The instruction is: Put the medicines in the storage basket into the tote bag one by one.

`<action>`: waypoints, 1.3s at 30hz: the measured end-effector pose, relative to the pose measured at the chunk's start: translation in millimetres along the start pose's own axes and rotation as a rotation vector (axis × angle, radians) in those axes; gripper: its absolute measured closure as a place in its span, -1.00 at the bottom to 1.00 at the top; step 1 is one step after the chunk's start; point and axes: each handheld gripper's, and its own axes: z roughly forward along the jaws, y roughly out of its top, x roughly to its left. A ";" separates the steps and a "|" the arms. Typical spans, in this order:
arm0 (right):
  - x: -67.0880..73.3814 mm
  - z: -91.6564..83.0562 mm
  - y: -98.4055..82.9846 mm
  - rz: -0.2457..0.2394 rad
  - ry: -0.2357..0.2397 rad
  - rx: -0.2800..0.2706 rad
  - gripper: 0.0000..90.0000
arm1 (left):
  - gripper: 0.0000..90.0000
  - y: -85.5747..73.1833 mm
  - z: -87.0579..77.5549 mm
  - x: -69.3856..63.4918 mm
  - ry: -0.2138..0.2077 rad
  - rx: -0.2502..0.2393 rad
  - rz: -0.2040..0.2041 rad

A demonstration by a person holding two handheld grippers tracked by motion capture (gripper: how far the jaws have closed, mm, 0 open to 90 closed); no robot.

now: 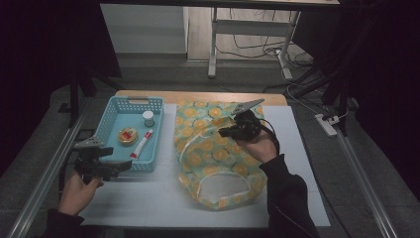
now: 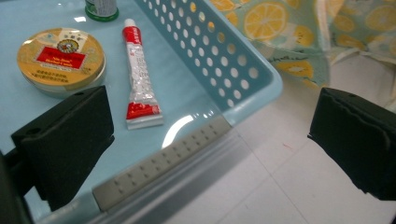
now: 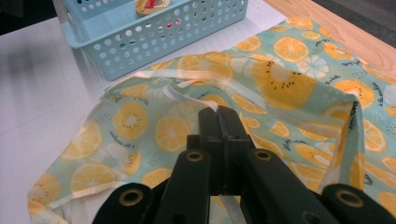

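1. Clamping the bag's (image 3: 289,88) rim, the right gripper (image 3: 218,122) has its jaws pressed together; keep that pinch firm so the mouth stays lifted.
2. Left gripper (image 2: 210,135) hangs wide apart over the basket (image 2: 243,70) corner; aim it squarely at the tube (image 2: 139,74) inside, beside the tin (image 2: 60,58).

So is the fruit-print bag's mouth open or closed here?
Open: the bag lies flat, but its white-trimmed rim gapes at the near end, showing the pale inside, while the right gripper pinches its fabric.
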 end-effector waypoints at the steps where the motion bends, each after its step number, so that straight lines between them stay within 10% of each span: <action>1: -0.1 -0.1 0.0 0.000 0.000 -0.001 1.00 | -1.00 1.6 1.6 1.1 0.007 0.005 0.004; 39: -0.3 -1.3 0.1 -0.002 0.005 -0.006 1.00 | -1.00 69.8 48.6 56.4 0.054 0.080 -0.048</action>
